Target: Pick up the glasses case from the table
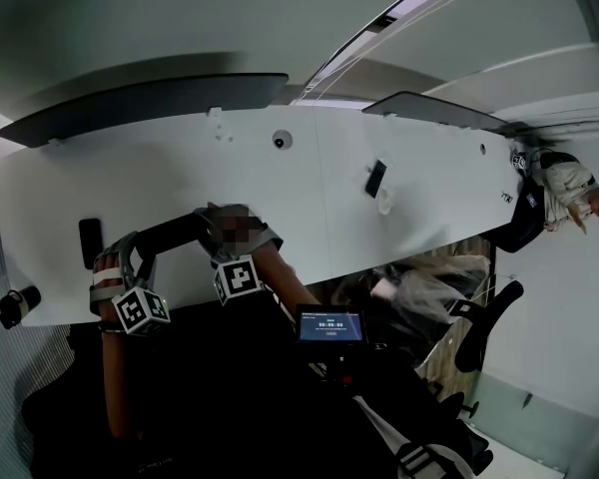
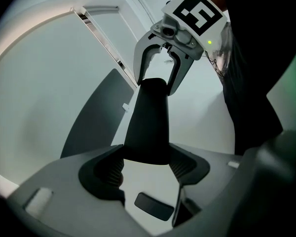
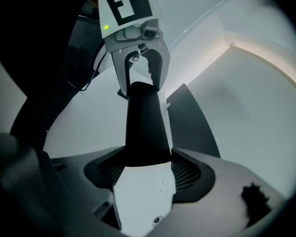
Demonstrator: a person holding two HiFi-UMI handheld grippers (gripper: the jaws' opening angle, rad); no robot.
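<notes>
Pinching the glasses case at opposite ends (both claws clamped on it), left gripper and right gripper could twist unevenly and drop one end.

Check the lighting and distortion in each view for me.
Head view: fisheye bows the table; lower half is very dark. Left gripper view: case is a featureless black silhouette against bright white; black vignette at corners. Right gripper view: the same, left side in shadow.
</notes>
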